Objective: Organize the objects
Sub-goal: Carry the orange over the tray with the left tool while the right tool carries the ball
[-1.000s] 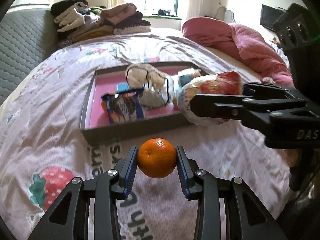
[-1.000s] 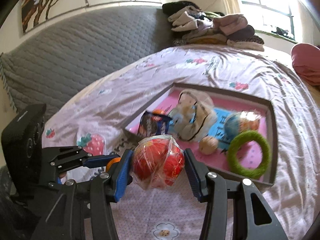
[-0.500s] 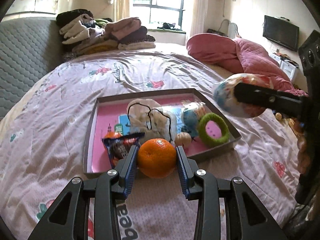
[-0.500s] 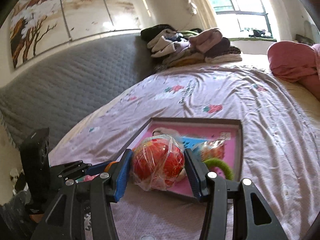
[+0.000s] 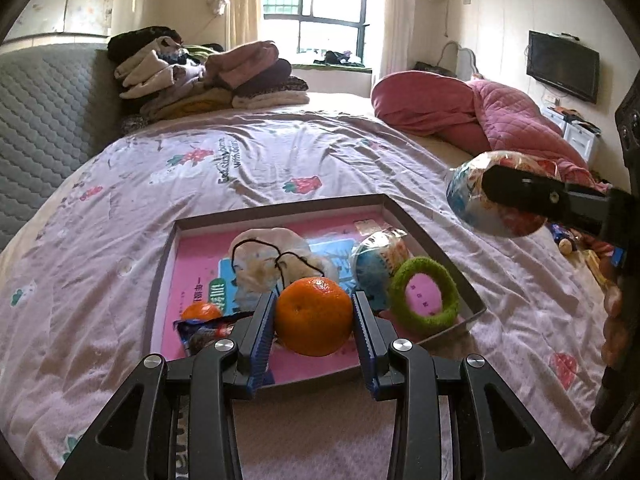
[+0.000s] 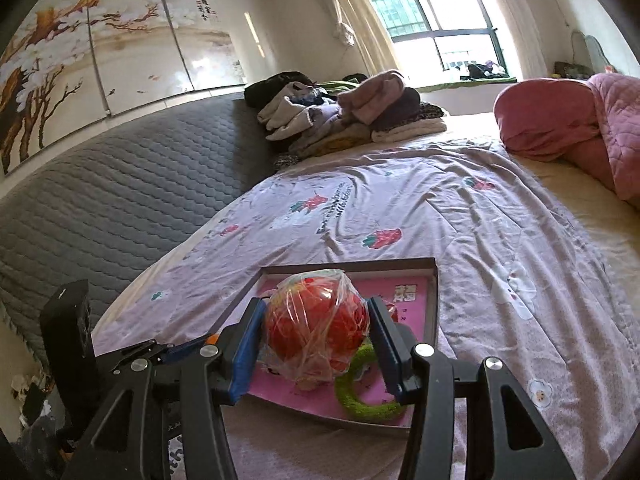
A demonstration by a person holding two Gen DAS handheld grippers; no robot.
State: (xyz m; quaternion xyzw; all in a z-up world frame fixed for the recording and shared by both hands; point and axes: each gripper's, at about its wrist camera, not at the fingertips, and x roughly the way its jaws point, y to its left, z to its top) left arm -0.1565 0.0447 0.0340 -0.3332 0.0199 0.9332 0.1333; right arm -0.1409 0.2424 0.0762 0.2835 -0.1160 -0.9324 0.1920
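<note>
My left gripper (image 5: 314, 322) is shut on an orange (image 5: 313, 316) and holds it above the near edge of the pink tray (image 5: 276, 213). My right gripper (image 6: 316, 336) is shut on a plastic-wrapped red ball (image 6: 316, 330), held above the tray (image 6: 432, 300); it also shows at the right of the left wrist view (image 5: 480, 196). In the tray lie a cream pouch (image 5: 272, 256), a wrapped blue ball (image 5: 378, 258), a green ring (image 5: 424, 296), a second orange (image 5: 200, 312) and a snack packet (image 5: 200, 330).
The tray lies on a bed with a strawberry-print sheet (image 5: 260, 168). A pile of folded clothes (image 5: 200, 72) sits at the far end. A pink quilt (image 5: 480, 116) lies far right. A grey padded headboard (image 6: 100, 208) runs along the left.
Both grippers have risen and tilted up with their loads, so more of the room shows. The tray now appears lower and nearer under both grippers.
</note>
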